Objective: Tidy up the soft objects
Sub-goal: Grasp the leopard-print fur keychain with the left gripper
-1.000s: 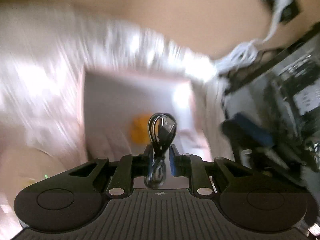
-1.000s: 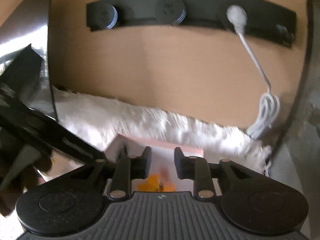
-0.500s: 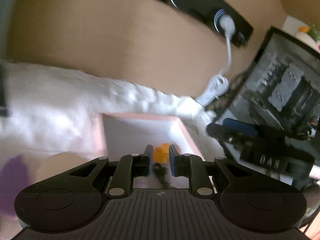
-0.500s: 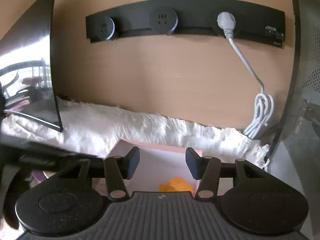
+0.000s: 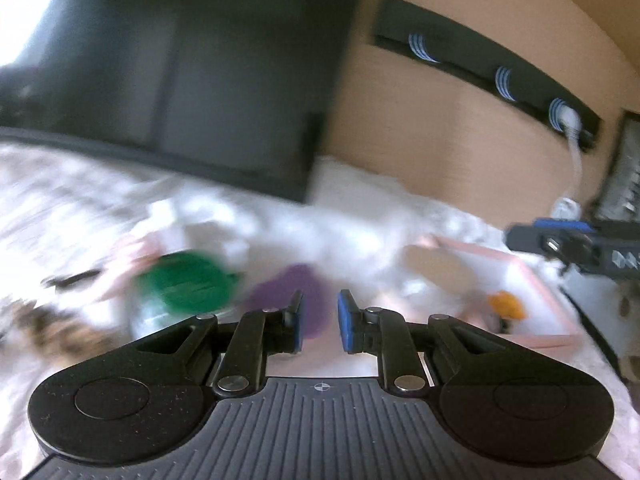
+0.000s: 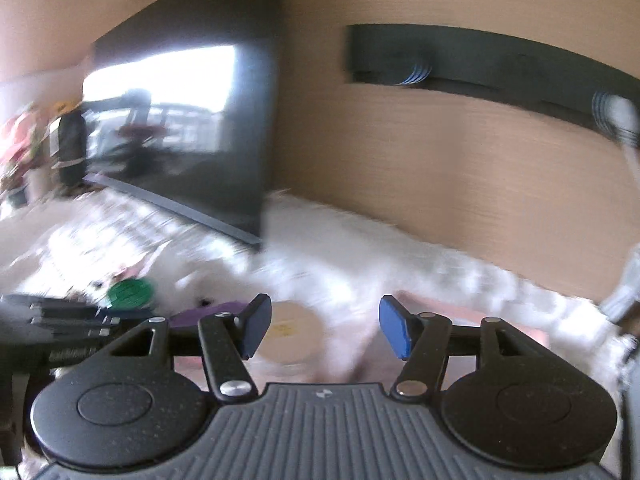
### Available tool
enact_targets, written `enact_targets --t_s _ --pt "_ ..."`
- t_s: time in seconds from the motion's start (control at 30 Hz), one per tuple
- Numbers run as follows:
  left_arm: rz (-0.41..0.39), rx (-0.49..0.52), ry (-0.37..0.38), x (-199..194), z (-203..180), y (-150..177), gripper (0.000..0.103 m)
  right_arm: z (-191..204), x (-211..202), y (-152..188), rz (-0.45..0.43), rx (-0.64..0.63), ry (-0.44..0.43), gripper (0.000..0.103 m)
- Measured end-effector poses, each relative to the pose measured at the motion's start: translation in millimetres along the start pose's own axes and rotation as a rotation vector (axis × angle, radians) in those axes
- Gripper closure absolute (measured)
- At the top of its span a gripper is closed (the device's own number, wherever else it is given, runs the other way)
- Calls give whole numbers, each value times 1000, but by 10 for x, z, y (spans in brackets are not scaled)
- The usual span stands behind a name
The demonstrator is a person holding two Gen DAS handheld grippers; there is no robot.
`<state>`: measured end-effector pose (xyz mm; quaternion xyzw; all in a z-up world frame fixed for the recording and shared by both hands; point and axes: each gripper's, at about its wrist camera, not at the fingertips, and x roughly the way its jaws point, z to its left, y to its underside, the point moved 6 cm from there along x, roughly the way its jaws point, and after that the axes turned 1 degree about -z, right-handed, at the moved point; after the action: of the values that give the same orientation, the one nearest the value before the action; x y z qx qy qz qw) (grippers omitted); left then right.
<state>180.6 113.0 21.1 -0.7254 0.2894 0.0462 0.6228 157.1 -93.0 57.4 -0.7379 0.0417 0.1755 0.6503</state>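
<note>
Both views are blurred by motion. My left gripper [image 5: 319,320] is open and empty above the white furry cloth [image 5: 360,216]. A purple soft object [image 5: 296,288] lies just ahead of it, a green one [image 5: 188,284] to its left. The pink-rimmed box [image 5: 532,280] at the right holds an orange object [image 5: 506,305] and a dark cable. My right gripper [image 6: 320,330] is wide open and empty; it also shows in the left wrist view [image 5: 576,244]. A round cream object [image 6: 290,334] lies between its fingers, with the purple object [image 6: 200,314] and the green object [image 6: 130,294] to the left.
A black monitor [image 5: 160,80] stands at the back left on the cloth. A black socket strip [image 5: 480,68] with a white plug and cable [image 5: 572,148] is on the wooden wall. A dark computer case [image 5: 624,176] stands at the far right.
My left gripper let the black cable go into the pink box, opened, and swung left toward the purple and green objects. My right gripper opened wide and also turned left.
</note>
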Motion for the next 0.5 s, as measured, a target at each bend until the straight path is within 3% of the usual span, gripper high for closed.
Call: enact_targets --t_s 0.13,0.27,0.5 --pt "-7 -156 -131 -235 673 41 84 471 109 76 36 -68 -91 42" --pt "4 -397 -257 -442 1465 134 84 875 232 230 80 -116 -175 42" --pt "3 -697 -273 -429 2160 247 84 1331 480 681 185 -142 -261 42"
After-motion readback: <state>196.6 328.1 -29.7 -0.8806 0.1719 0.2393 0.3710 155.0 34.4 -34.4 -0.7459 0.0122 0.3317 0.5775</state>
